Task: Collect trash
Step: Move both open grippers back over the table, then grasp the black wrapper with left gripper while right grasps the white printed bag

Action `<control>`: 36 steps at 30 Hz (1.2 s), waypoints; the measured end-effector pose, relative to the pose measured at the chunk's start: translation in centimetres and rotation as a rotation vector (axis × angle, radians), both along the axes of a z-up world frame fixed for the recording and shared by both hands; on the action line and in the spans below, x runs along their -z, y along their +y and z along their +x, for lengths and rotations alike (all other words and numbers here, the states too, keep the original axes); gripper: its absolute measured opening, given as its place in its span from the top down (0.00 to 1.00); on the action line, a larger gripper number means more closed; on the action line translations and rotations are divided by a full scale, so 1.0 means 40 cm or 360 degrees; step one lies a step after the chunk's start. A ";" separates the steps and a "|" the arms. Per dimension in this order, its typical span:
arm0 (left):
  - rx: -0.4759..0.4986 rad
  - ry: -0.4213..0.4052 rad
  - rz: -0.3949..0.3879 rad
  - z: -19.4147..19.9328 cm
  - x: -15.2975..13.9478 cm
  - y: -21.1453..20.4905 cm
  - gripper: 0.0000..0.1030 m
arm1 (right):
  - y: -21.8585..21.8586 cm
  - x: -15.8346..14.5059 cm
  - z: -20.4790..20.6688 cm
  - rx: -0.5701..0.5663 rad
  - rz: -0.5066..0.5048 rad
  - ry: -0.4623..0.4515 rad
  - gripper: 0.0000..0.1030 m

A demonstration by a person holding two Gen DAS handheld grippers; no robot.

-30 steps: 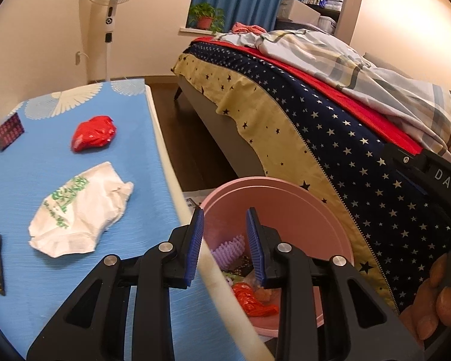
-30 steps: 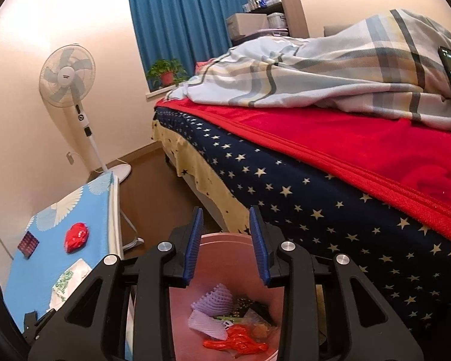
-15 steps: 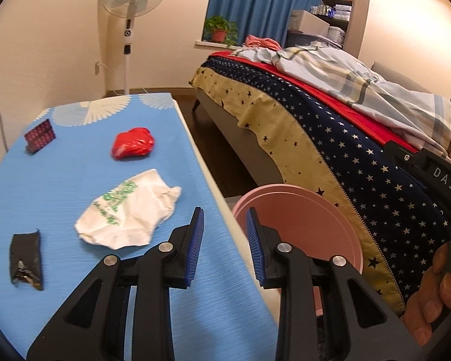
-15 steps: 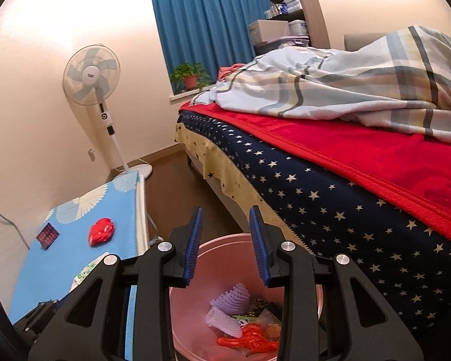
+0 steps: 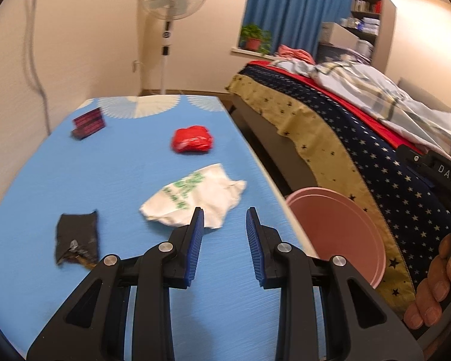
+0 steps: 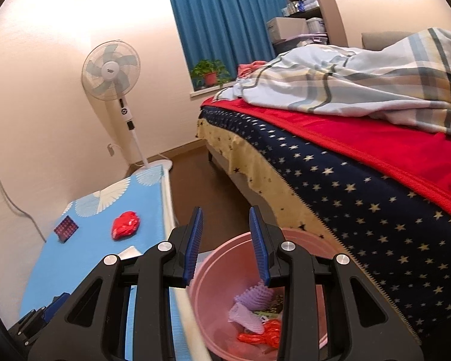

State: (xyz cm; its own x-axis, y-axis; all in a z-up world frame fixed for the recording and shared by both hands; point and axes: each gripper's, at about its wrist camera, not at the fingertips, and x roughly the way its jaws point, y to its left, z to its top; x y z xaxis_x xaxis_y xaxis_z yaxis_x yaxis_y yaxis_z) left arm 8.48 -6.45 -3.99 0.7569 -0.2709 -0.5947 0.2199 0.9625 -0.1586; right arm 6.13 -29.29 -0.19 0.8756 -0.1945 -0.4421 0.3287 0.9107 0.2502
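Hovering left claw [image 5: 224, 216] part-open, empty, over tabletop [image 5: 105, 180]; right claw [image 6: 225, 219] likewise above pink bin [image 6: 225, 258]. Bin holding some scraps; white bag [image 5: 195, 201], red wrapper [image 5: 192, 143], black wrapper [image 5: 76, 237], patterned packet [image 5: 88, 121] remaining.

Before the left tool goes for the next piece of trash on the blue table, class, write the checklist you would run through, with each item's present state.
1. Left tool empty, open: ok.
2. White crumpled bag lies just ahead of it, unobstructed: ok.
3. Pink bin beside the table, room left inside: ok.
4. Right tool empty, over the bin, away from the bag: ok.
5. Red wrapper, black wrapper lie apart from the bag: ok.
6. Bag's weight or contents: cannot tell.
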 end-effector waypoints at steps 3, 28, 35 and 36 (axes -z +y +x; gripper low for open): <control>-0.0071 0.0004 0.0008 -0.004 0.007 0.034 0.72 | 0.028 0.006 0.012 -0.0051 0.0004 0.0008 0.68; -0.0813 0.0190 -0.0024 0.042 0.101 0.300 0.46 | 0.268 0.129 0.178 -0.0534 0.0154 0.0210 0.68; -0.0830 0.0241 -0.0075 0.058 0.123 0.317 0.46 | 0.340 0.181 0.207 -0.0675 0.0177 0.0310 0.57; -0.0829 0.0246 -0.0080 0.058 0.125 0.319 0.46 | 0.345 0.186 0.207 -0.0686 0.0186 0.0320 0.56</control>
